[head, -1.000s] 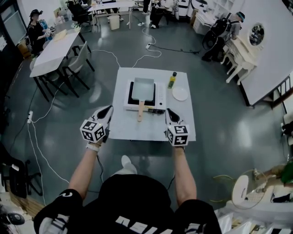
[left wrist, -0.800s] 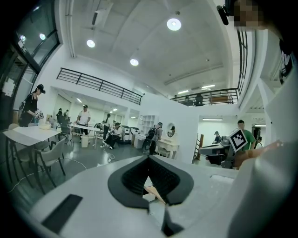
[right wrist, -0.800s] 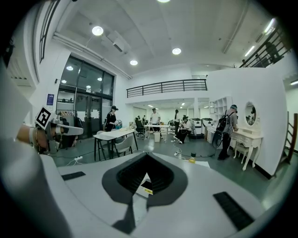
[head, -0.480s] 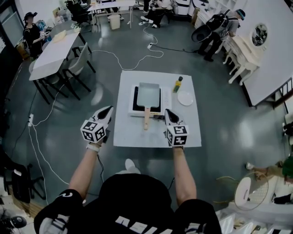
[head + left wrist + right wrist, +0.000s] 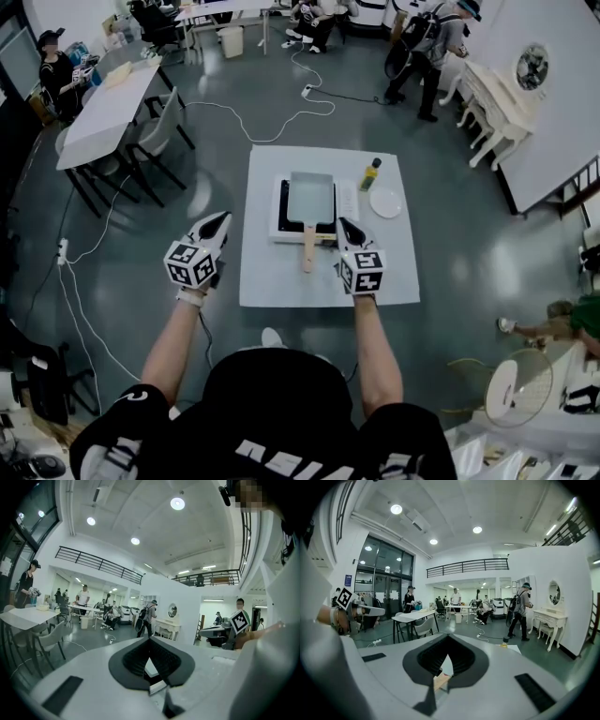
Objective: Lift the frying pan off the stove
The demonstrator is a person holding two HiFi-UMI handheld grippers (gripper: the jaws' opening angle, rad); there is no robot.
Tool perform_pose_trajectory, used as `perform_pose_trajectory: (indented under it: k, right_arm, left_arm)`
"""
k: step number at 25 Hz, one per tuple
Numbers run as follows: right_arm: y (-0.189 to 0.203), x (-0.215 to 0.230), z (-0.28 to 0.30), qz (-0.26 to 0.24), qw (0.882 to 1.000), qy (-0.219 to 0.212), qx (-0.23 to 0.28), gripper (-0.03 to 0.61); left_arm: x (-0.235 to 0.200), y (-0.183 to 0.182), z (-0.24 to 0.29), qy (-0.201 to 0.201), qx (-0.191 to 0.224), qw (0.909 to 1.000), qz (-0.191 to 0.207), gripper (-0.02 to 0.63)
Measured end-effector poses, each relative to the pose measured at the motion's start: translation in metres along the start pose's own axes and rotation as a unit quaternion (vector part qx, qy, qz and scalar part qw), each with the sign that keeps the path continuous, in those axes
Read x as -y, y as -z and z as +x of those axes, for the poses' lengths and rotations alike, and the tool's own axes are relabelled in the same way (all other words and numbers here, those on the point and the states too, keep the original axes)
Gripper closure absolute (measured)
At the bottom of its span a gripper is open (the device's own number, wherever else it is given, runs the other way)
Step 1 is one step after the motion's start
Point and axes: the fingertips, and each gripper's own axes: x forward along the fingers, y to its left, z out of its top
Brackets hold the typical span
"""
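— Two grippers to account for. State?

— Left gripper (image 5: 221,219): jaws clenched together, nothing between them, held beyond the left edge of the desk (image 5: 272,277). Right gripper (image 5: 343,225): likewise clenched and empty, above the desk's near half, just right of the pan handle (image 5: 308,253) and apart from it.

— And the frying pan (image 5: 311,199)?

— Seated on the stove (image 5: 280,223) at the desk's middle, handle pointing to the near edge. A bottle (image 5: 371,173) and a plate (image 5: 385,202) stand toward the right edge, clear of it.

— Progress?

— None of the lift is done, in my judgement. No grip is taken. A gripper must open, close on the handle, then raise the pan.
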Motion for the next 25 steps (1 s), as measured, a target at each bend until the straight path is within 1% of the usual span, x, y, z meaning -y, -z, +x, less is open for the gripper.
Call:
perform_pose_trajectory:
  k: [7, 13, 18, 23, 25]
  right_arm:
    - [0.001, -0.008, 0.010, 0.003, 1.000, 0.009, 0.003, 0.583]
    - [0.001, -0.013, 0.006, 0.004, 1.000, 0.017, 0.002, 0.583]
    - [0.006, -0.018, 0.002, 0.004, 1.000, 0.018, -0.002, 0.583]
    - [0.000, -0.023, -0.003, 0.001, 1.000, 0.019, 0.005, 0.583]
    - [0.005, -0.024, -0.002, 0.002, 1.000, 0.018, 0.001, 0.583]
  left_arm:
    - [-0.012, -0.002, 0.006, 0.014, 0.003, 0.9999, 0.004, 0.615]
    - [-0.010, 0.000, 0.005, 0.028, 0.001, 0.9996, 0.004, 0.615]
    - [-0.009, 0.004, 0.001, 0.031, 0.004, 0.9995, -0.001, 0.615]
    - [-0.008, 0.006, -0.005, 0.031, 0.004, 0.9995, -0.006, 0.615]
    - [-0.009, 0.009, -0.007, 0.029, 0.004, 0.9995, -0.008, 0.615]
